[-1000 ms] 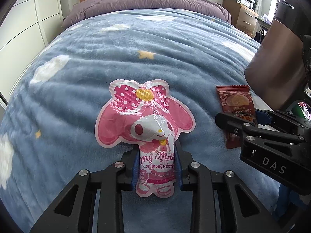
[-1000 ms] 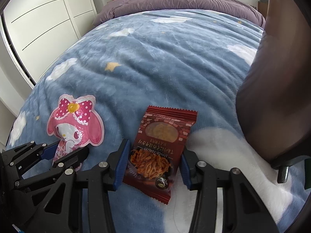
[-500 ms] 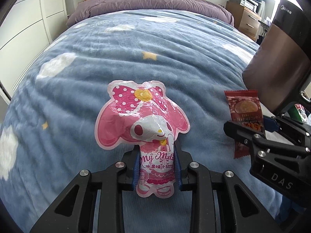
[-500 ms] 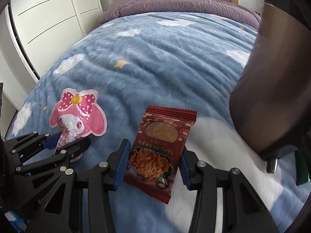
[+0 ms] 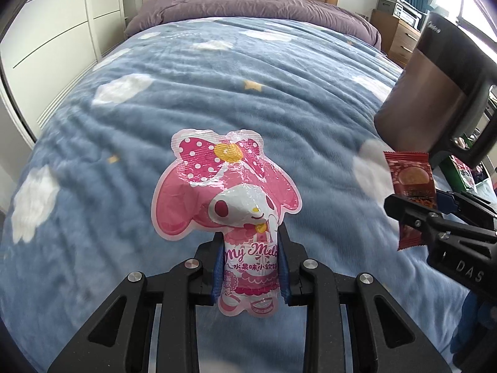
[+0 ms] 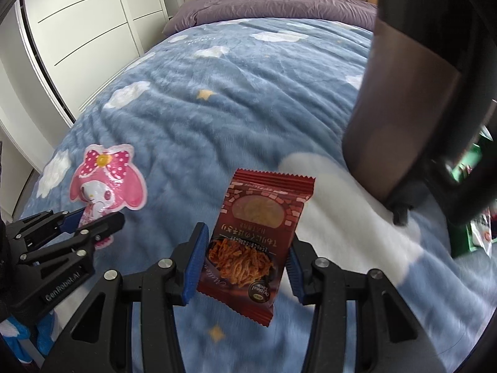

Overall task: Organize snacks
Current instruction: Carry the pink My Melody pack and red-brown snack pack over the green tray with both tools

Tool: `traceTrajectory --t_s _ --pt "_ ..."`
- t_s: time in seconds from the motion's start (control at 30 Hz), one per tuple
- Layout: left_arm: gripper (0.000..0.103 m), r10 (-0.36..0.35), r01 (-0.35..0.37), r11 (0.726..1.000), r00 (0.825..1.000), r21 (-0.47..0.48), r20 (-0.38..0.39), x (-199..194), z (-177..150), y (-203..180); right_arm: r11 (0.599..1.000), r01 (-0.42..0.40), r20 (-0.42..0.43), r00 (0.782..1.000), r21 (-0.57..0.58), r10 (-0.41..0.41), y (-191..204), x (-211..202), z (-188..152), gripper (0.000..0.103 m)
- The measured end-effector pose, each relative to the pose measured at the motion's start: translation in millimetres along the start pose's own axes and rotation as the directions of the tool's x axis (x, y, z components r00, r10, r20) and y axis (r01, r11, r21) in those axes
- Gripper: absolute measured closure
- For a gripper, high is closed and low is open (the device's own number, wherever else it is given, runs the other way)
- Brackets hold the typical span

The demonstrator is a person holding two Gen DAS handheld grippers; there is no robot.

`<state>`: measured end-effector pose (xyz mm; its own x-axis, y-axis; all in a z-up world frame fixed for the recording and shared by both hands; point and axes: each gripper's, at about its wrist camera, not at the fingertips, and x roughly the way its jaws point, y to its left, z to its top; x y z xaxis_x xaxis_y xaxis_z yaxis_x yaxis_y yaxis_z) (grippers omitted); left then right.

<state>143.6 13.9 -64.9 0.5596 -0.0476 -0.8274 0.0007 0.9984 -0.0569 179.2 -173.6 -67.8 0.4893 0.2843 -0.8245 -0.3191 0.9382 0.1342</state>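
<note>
The left gripper holds a pink candy bag shaped like a bunny with a spotted bow. Its jaws are squeezed in close on the narrow bottom part of the bag, and the blue pads press on both sides. The bag stands upright, with its wide head and ears sticking up above the jaws. It is lifted above the bed, which has a soft blue blanket with white clouds and yellow stars.

The right gripper holds a dark red snack packet with a picture of orange noodles on it. Its jaws are partly closed and grip the packet by its two side edges. The packet tilts a little, and the print on it is upside down. It is up off the blanket too.

The two grippers are side by side, with the pink bag to the left of the red packet. A big brown and black container sits at the right edge of the bed, close to the red packet. Something green shows behind it, maybe more snack bags, but it is too blurry to tell. A purple pillow lies at the far end of the bed, and white drawers stand on the left.
</note>
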Motion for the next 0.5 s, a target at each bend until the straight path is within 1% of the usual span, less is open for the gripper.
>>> traceTrajectory --t_s 0.33,0.5 --pt "0.079 0.049 -0.051 0.998 0.996 0.027 0.074 -72.2 -15.0 0.8 1.0 -0.006 0.017 1.0 0.008 0.006 3.5 -55.0 -27.2 0.064" --pt "0.079 0.062 -0.069 0.996 0.991 0.059 0.115 -106.4 -23.6 -11.3 1.0 0.002 0.05 0.999 0.029 -0.003 -6.0 -89.8 -44.0 0.064"
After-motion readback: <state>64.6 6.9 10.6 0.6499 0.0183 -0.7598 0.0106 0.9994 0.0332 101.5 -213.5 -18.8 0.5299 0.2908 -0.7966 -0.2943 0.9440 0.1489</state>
